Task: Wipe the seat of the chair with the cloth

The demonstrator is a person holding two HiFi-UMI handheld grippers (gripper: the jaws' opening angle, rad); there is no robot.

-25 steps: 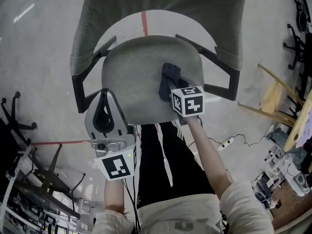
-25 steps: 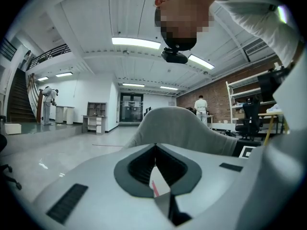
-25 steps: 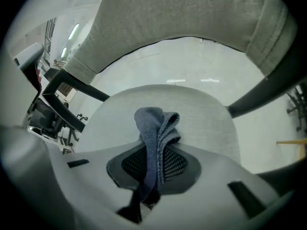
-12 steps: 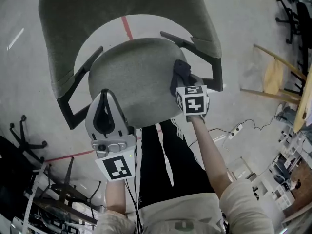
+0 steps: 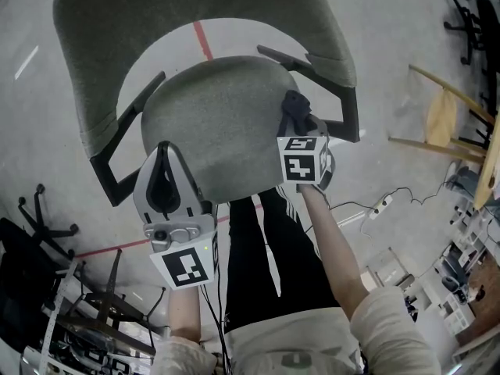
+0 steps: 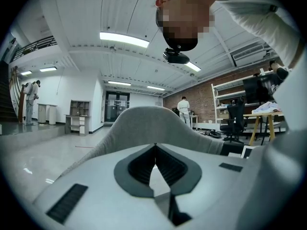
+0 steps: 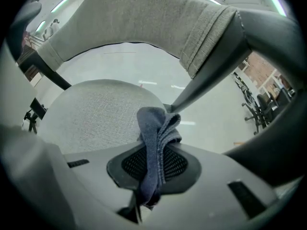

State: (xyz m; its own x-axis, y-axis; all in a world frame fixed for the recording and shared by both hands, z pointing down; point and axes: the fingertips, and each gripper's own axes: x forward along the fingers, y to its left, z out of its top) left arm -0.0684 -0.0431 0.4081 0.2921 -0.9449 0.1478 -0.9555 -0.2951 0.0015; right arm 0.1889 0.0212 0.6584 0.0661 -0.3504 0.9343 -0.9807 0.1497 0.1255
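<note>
The grey fabric chair seat lies below me, its curved backrest at the top of the head view. My right gripper is shut on a dark blue cloth at the seat's right edge, beside the black armrest. In the right gripper view the cloth hangs folded between the jaws of the right gripper, over the seat. My left gripper is shut and empty, held off the seat's front left edge. In the left gripper view, the left gripper points at the backrest.
Black office-chair bases stand on the floor at the left. A wooden frame and a power strip with cable are at the right. A red tape line crosses the concrete floor. My black trousers are close to the seat's front.
My right gripper has carried the cloth from the middle of the seat to its right edge by the armrest. The left gripper has kept its place.
</note>
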